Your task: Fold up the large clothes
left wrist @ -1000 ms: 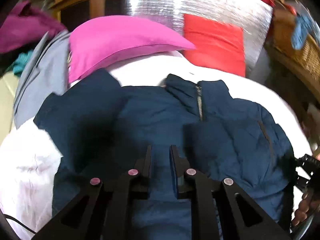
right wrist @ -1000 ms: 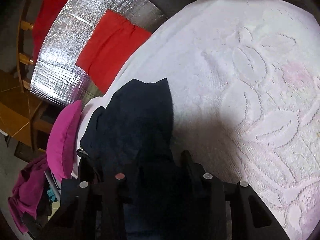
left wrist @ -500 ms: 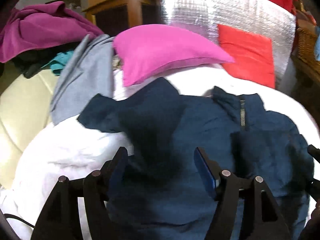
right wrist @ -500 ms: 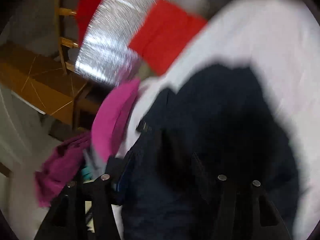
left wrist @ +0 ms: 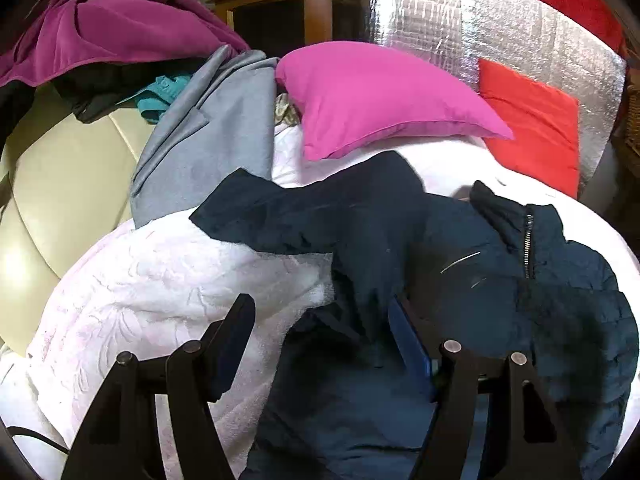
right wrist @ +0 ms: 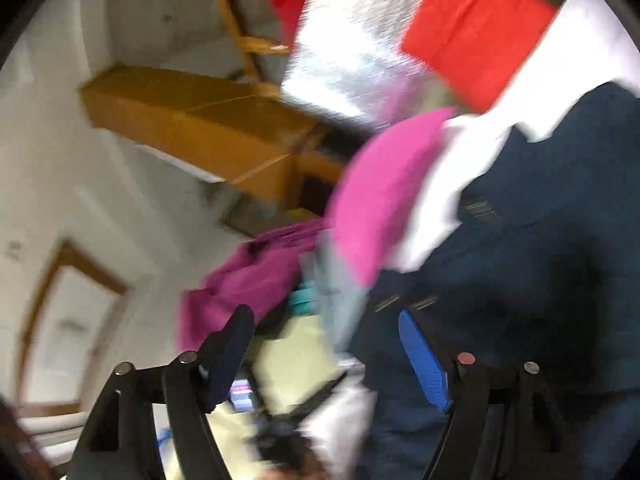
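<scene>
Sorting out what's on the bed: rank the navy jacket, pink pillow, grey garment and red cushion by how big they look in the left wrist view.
1. Navy jacket, though it lies nearest the camera.
2. Pink pillow.
3. Grey garment, close to the pillow, so unsure.
4. Red cushion, farthest away.

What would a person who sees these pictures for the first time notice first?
The dark blue jacket lies spread on the white blanket in the middle, collar and zip at the upper right. Behind it a bright pink pillow rests at the blanket's far edge, with a red cushion against a silver sheet to its right. In front, the left gripper stands open over the jacket's edge.
</scene>
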`<move>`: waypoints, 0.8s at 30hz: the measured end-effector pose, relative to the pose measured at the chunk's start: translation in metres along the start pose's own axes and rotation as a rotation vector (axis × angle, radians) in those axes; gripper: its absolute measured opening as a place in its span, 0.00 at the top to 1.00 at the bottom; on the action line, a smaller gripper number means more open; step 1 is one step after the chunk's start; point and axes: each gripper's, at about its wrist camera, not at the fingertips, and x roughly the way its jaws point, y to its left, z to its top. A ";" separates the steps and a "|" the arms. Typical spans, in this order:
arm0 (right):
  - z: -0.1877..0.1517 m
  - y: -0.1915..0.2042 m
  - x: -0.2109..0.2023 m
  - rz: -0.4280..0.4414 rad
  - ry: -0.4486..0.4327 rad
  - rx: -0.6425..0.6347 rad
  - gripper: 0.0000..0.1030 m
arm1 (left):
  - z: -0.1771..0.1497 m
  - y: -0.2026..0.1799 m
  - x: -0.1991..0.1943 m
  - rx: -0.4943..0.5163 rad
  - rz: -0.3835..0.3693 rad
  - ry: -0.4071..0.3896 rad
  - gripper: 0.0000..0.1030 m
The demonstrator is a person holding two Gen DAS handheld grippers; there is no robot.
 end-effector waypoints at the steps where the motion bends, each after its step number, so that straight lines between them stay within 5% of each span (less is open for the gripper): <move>1: 0.005 -0.011 -0.010 -0.103 -0.041 0.020 0.25 | -0.001 -0.002 -0.002 0.007 -0.012 -0.004 0.32; 5: 0.025 -0.031 -0.053 -0.423 -0.187 0.010 0.25 | -0.003 -0.014 0.001 0.033 -0.066 0.015 0.32; 9: 0.043 -0.050 -0.082 -0.662 -0.234 -0.006 0.25 | -0.012 -0.020 0.025 -0.013 -0.143 0.146 0.34; 12: 0.050 -0.078 -0.095 -0.723 -0.224 0.047 0.26 | -0.019 -0.022 0.044 -0.039 -0.109 0.223 0.54; 14: 0.051 -0.091 -0.093 -0.723 -0.189 0.064 0.28 | -0.022 -0.022 0.055 -0.084 -0.119 0.266 0.56; 17: 0.052 -0.102 -0.078 -0.685 -0.115 0.081 0.36 | -0.023 -0.025 0.060 -0.118 -0.126 0.278 0.55; 20: 0.042 -0.107 -0.061 -0.681 -0.059 0.075 0.47 | -0.023 -0.027 0.066 -0.154 -0.152 0.301 0.40; 22: 0.038 -0.104 -0.054 -0.728 -0.049 0.024 0.52 | -0.022 -0.027 0.070 -0.166 -0.160 0.306 0.38; 24: 0.033 -0.097 -0.056 -0.726 -0.054 -0.007 0.69 | -0.022 -0.025 0.073 -0.180 -0.181 0.298 0.39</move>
